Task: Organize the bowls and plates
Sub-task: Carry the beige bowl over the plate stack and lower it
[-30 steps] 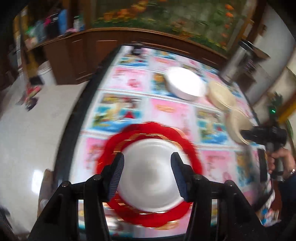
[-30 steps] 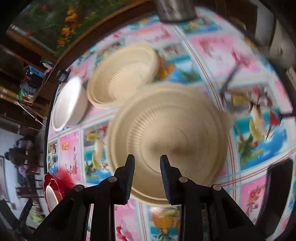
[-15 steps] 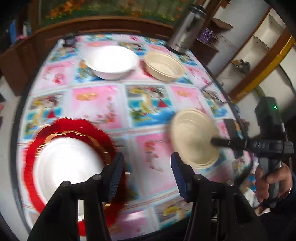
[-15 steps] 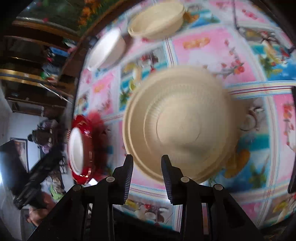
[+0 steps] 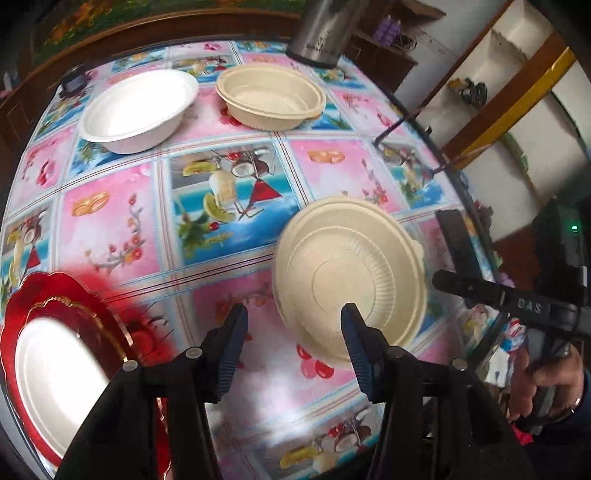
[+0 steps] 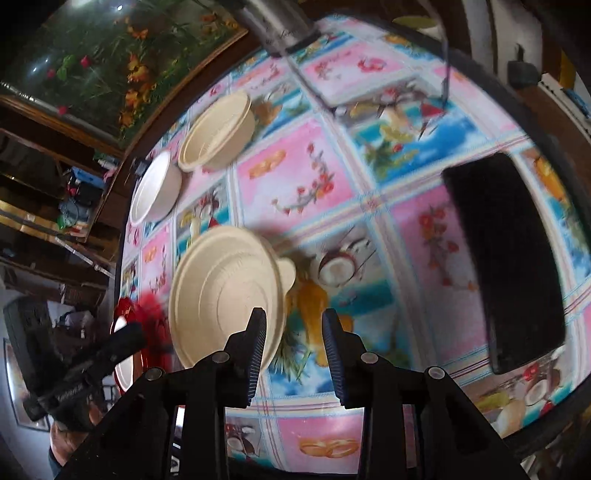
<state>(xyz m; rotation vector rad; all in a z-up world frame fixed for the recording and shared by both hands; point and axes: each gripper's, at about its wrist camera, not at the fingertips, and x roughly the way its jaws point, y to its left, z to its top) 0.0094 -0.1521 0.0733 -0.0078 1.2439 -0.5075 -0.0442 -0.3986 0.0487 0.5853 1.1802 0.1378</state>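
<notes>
Over glossy fruit-print pink-and-blue tablecloth: round ribbed beige plastic lid just left of right tongs, ahead-right of left tongs. Both pairs parted, empty. Right nearer; rim contact unclear.

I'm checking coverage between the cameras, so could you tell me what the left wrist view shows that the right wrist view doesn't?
Only the left wrist view shows the white plate clearly on the red charger, plus the shelves. Only the right wrist view shows the whole black phone and the flower painting. Both show the cream lid, the cream bowl, the white bowl and the steel flask.
</notes>
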